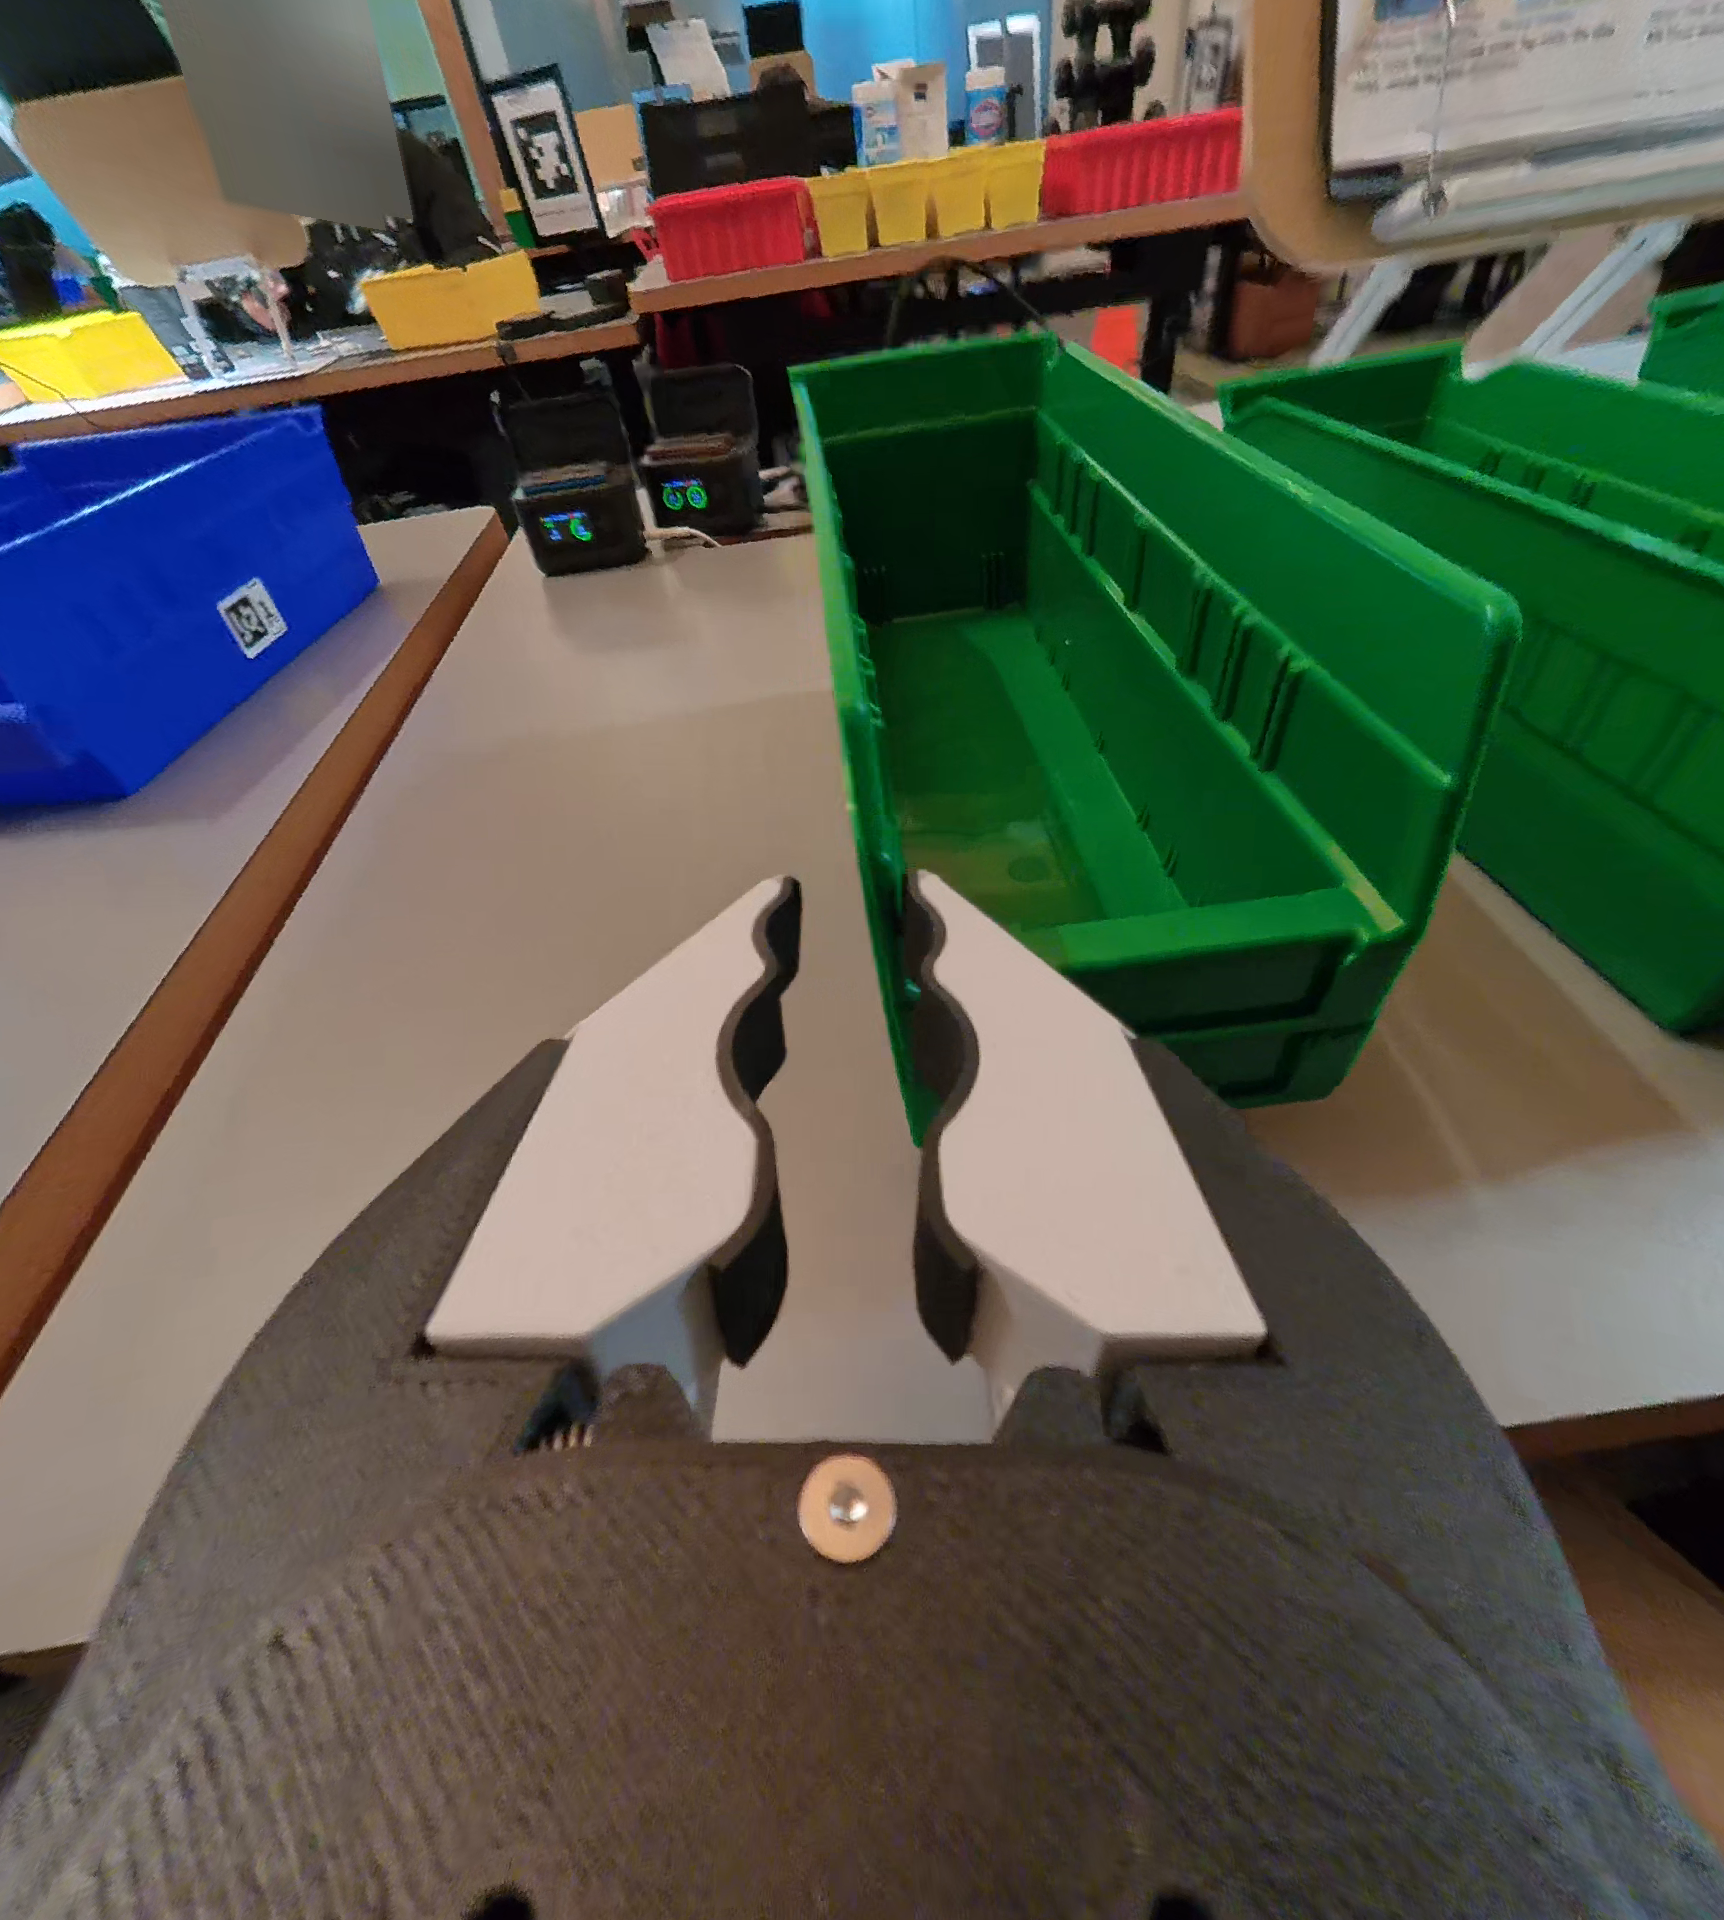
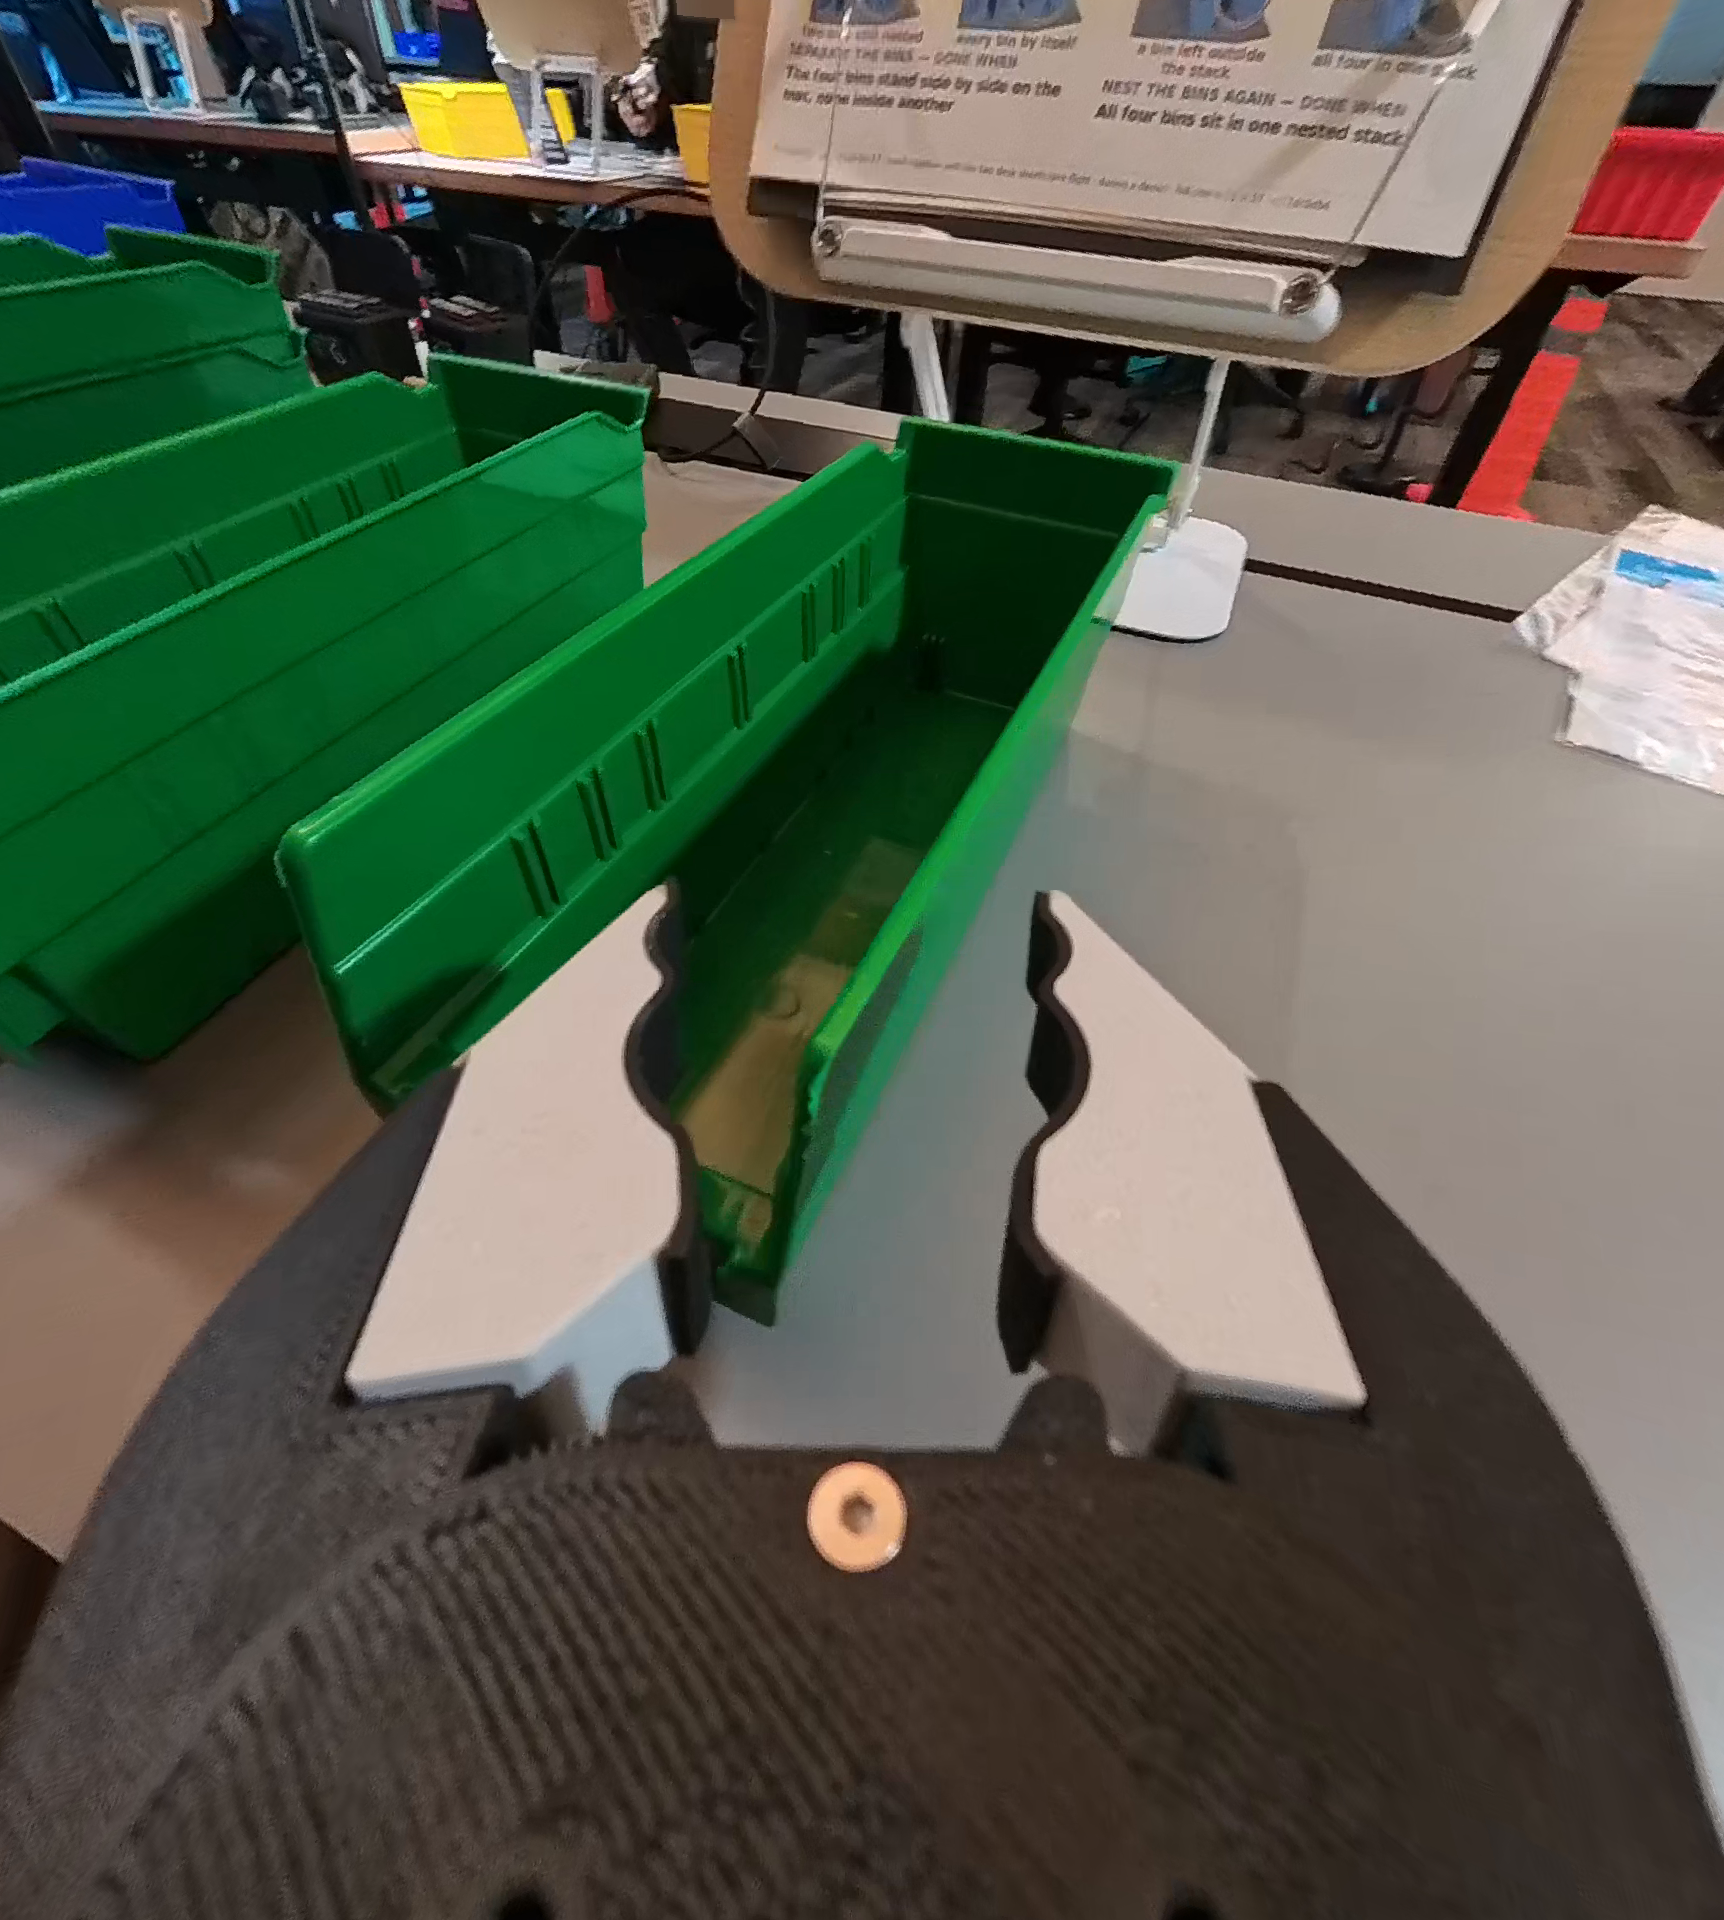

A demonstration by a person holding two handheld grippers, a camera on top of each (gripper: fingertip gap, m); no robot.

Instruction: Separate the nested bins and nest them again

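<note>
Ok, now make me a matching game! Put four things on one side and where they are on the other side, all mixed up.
Things:
1. blue bin
2. yellow bins
3. clear plastic bag
4. right gripper

Places:
A. open, with one finger on each side of a green bin wall
B. on the far shelf, between red bins
C. on the next table, off to the left
D. lying flat on the grey table, off to the right

Pairs: 1-C, 2-B, 3-D, 4-A

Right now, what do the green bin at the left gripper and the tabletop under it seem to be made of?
The green bin looks like moulded plastic, fairly glossy: thin ribbed walls, light sheen on its floor. The tabletop looks like pale grey matte laminate with a brown edge band; its core cannot be told.
</note>
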